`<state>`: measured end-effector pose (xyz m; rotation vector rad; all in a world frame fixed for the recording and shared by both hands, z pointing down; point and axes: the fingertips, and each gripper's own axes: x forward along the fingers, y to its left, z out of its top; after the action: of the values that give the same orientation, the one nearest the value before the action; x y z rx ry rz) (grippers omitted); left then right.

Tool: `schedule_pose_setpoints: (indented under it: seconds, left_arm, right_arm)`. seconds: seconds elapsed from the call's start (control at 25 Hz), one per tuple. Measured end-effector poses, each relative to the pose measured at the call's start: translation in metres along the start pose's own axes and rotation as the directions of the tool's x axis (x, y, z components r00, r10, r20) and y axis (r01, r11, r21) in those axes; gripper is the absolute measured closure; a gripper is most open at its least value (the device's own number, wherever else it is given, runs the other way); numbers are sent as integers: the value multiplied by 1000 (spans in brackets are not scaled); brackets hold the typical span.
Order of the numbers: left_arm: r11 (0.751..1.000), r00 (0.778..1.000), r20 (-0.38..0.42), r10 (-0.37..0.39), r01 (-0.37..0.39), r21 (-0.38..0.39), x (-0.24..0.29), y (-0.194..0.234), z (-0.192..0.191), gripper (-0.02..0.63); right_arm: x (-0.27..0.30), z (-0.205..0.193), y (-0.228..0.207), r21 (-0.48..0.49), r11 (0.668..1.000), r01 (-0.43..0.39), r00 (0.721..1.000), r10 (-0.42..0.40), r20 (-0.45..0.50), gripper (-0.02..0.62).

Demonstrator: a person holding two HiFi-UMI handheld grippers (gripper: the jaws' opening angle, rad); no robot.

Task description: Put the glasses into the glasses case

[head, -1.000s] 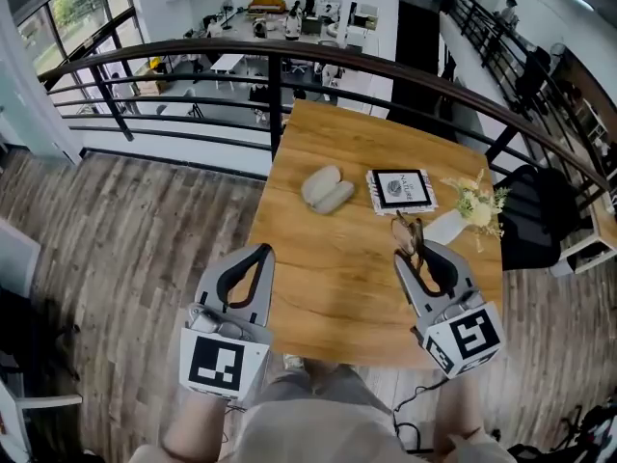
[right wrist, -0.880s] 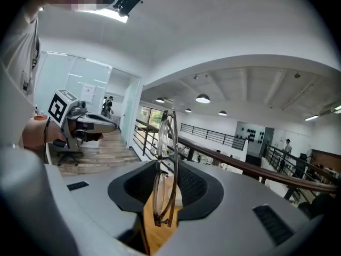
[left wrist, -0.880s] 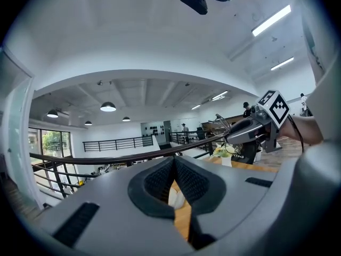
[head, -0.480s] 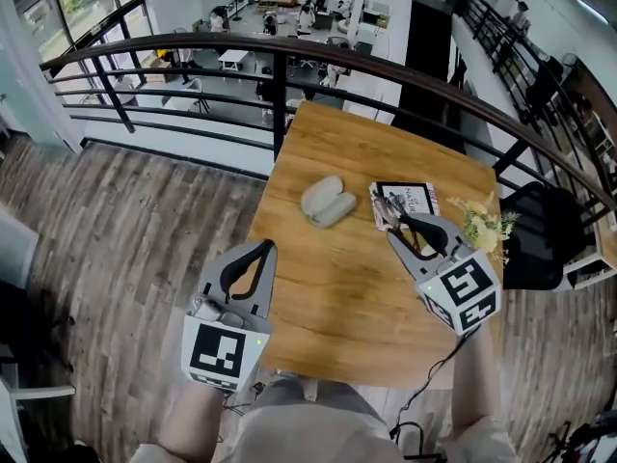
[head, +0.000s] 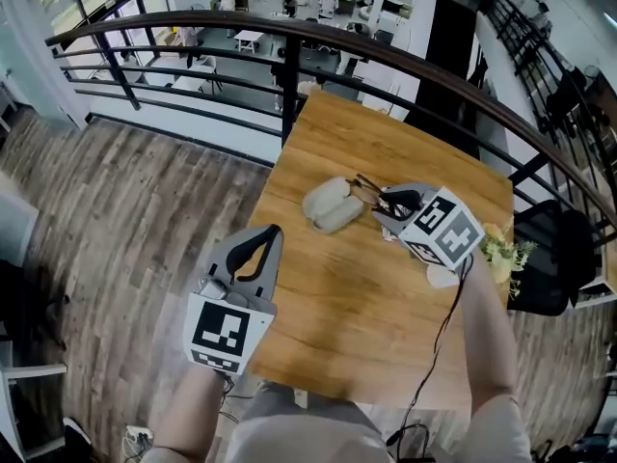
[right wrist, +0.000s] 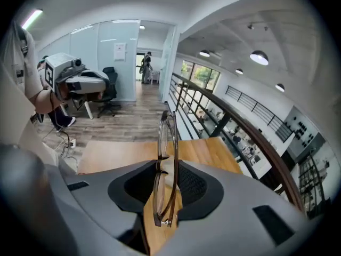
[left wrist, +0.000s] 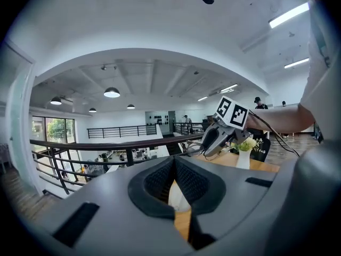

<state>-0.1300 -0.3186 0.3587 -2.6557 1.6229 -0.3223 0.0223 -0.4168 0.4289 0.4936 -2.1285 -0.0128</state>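
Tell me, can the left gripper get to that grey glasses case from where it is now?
Probably yes. Only bare table lies between the left gripper and the glasses case. The right gripper, holding the glasses, crowds only the case's other side.

The person held a gripper in each hand. The left gripper [head: 271, 231] sat low on the left of the head view, at the end of the left forearm [head: 185, 424]. It pointed forward and almost level, its jaws together with nothing between them. The right arm [head: 487, 326] stretched further forward. The right gripper [head: 384, 203] tilted downward and angled across toward the left side, its jaws closed on a pair of glasses [right wrist: 165, 164] held edge-on between the pads.
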Motion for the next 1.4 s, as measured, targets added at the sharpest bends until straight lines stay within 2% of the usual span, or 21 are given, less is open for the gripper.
schedule_pose_setpoints:
  seconds: [0.12,0.2,0.36,0.56,0.72,0.84,1.0,1.2,1.4]
  left_arm:
    - [999,1000,15,-4,4,-39,19,5,-13,591]
    - [997,1000,-13,8,-9,-72,32,8,-26,591]
    - [996,997,-68,26,-32,-78,61,19,-61,591]
    - [992,991,-131,34,-50,-117,88,26,-117,591]
    - [985,985,-171,34,-62,-162,114,28,-155,591]
    - [980,981,-190,31,-67,-190,135,30,-183,591]
    - [973,976,-216,6,-56,-225,145,20,-208,591]
    - [970,967,-255,-15,-47,-237,147,12,-231,591]
    - [961,960,-278,-25,-54,-271,148,4,-247,591]
  right_arm:
    - [41,-10,-10,39,995,-93,994,95,-49,460]
    - [68,-16,-15,29,989,-142,987,144,-74,460]
    - [119,-31,-28,-41,975,-218,964,209,-163,460]
    - [178,-56,-36,-130,939,-320,924,278,-263,460]
    - [215,-84,-37,-238,886,-399,880,296,-372,460]
    - [242,-108,-32,-280,836,-471,835,321,-446,460]
    - [254,-136,-16,-286,762,-581,755,373,-539,460]
    - [261,-155,-5,-271,706,-655,695,422,-582,460]
    - [265,-173,14,-265,636,-725,636,472,-610,460]
